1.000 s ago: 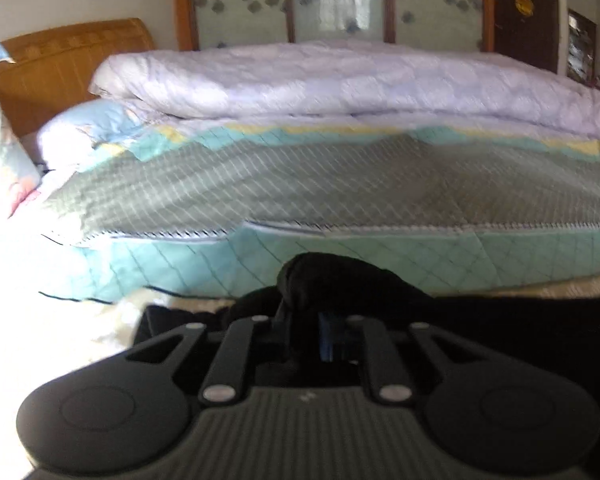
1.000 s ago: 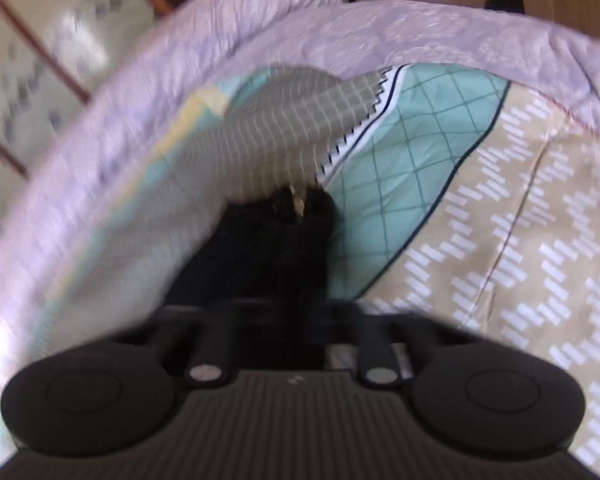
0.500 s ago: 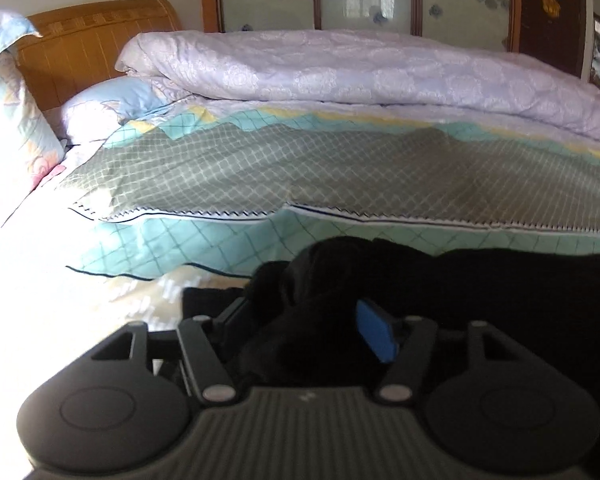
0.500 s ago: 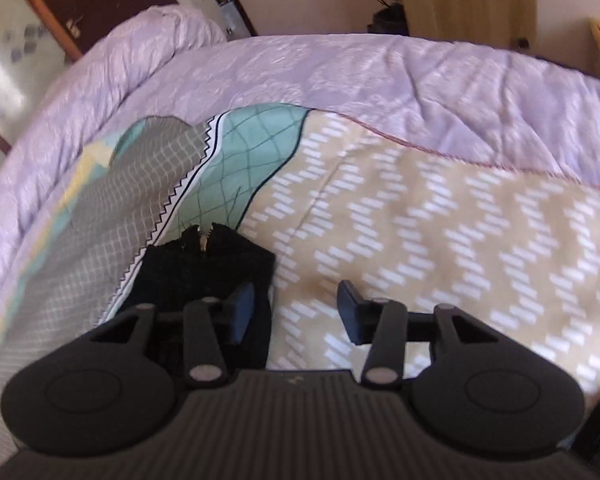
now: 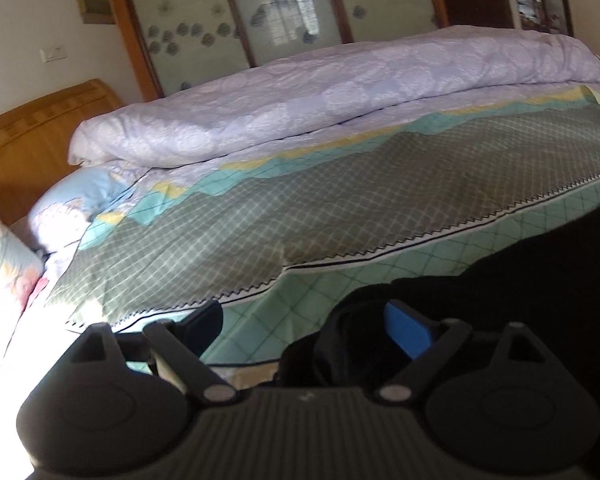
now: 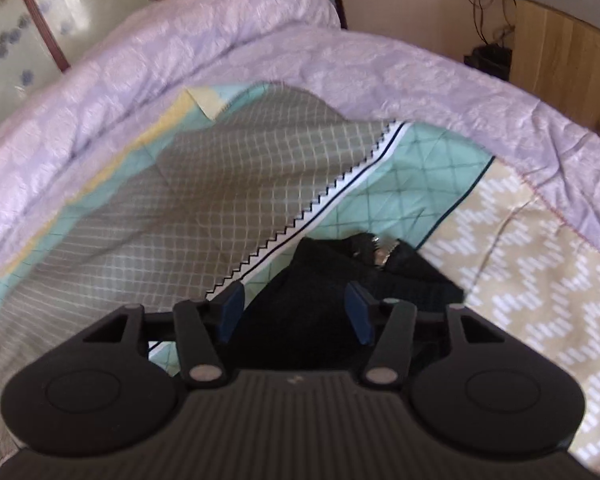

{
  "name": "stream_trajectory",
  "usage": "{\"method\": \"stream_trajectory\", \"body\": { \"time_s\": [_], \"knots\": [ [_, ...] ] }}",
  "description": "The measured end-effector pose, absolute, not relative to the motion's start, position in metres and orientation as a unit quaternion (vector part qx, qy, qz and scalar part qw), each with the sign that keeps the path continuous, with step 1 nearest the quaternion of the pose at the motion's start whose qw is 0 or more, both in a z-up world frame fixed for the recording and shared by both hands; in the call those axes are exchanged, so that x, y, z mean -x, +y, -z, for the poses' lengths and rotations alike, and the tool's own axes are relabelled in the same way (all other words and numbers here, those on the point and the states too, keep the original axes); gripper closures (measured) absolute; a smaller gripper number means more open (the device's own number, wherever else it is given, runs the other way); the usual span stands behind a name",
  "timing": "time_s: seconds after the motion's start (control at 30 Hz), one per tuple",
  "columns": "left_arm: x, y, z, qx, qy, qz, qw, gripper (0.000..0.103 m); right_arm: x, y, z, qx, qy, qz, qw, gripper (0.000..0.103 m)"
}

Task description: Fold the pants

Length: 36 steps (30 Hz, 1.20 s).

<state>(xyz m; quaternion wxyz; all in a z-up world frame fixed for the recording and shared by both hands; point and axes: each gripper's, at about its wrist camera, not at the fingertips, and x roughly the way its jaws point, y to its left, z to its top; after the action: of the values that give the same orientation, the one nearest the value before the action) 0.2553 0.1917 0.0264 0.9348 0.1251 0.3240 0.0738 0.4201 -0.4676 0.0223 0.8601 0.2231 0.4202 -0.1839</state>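
Note:
The black pants (image 5: 540,280) lie bunched on the patterned bedspread (image 5: 340,208). In the left wrist view my left gripper (image 5: 304,324) is open, its jaws wide apart; the dark cloth lies by the blue right pad (image 5: 406,332) and is not clamped. In the right wrist view the pants (image 6: 300,320) lie between and beyond the fingers, with the zipper end (image 6: 380,250) at the far side. My right gripper (image 6: 294,308) is open just above the cloth.
A rolled lilac duvet (image 5: 320,96) runs along the far side of the bed and around its foot (image 6: 420,80). A wooden headboard (image 5: 28,140) and pillows (image 5: 72,208) are at the left. A wooden cabinet (image 6: 564,64) stands beyond the bed.
Both grippers were shut on the pants a second ago and have opened, dropping the cloth on the bed. The left gripper has tilted and shifted left; the right has swung back over the pants.

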Motion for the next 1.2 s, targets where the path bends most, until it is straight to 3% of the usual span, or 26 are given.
{"method": "stream_trajectory", "body": {
  "time_s": [0.07, 0.13, 0.17, 0.2, 0.23, 0.47, 0.73, 0.93, 0.97, 1.07, 1.13, 1.2],
  "knots": [
    [-0.263, 0.187, -0.015, -0.134, 0.331, -0.061, 0.932, 0.007, -0.432, -0.468, -0.005, -0.244, 0.44, 0.191, 0.843, 0.042],
    [-0.272, 0.181, 0.003, -0.152, 0.356, -0.041, 0.921, 0.041, -0.434, -0.462, 0.002, -0.233, 0.431, 0.2, 0.849, 0.044],
    [-0.277, 0.179, 0.011, -0.16, 0.372, -0.028, 0.914, 0.077, -0.435, -0.457, 0.003, -0.211, 0.429, 0.201, 0.855, 0.049],
    [-0.276, 0.177, 0.016, -0.163, 0.369, -0.02, 0.915, 0.088, -0.435, -0.454, 0.003, -0.188, 0.428, 0.197, 0.862, 0.077],
    [-0.275, 0.173, 0.016, -0.17, 0.364, -0.019, 0.916, 0.093, -0.433, -0.457, 0.002, -0.193, 0.424, 0.187, 0.865, 0.098],
    [-0.244, 0.171, -0.038, -0.139, 0.301, -0.058, 0.942, 0.094, -0.387, -0.492, -0.039, -0.312, 0.338, 0.163, 0.873, 0.099],
    [-0.099, 0.146, -0.108, -0.119, 0.226, -0.065, 0.965, 0.094, -0.241, -0.55, -0.109, -0.429, 0.255, 0.081, 0.863, 0.099],
    [0.013, 0.138, -0.078, -0.069, 0.297, -0.057, 0.951, 0.092, -0.068, -0.585, -0.081, -0.471, 0.241, 0.046, 0.847, 0.098],
    [0.026, 0.137, -0.065, -0.062, 0.321, -0.057, 0.943, 0.087, -0.042, -0.588, -0.067, -0.472, 0.25, 0.054, 0.844, 0.098],
    [0.063, 0.136, -0.036, -0.045, 0.386, -0.054, 0.92, 0.079, 0.01, -0.597, -0.021, -0.456, 0.313, 0.135, 0.822, 0.09],
    [0.083, 0.135, -0.035, -0.04, 0.393, -0.057, 0.917, 0.075, 0.036, -0.605, -0.004, -0.458, 0.321, 0.203, 0.804, 0.066],
    [0.096, 0.143, -0.048, 0.0, 0.386, -0.061, 0.921, 0.071, 0.052, -0.61, -0.004, -0.488, 0.285, 0.203, 0.8, 0.066]
  ]
}}
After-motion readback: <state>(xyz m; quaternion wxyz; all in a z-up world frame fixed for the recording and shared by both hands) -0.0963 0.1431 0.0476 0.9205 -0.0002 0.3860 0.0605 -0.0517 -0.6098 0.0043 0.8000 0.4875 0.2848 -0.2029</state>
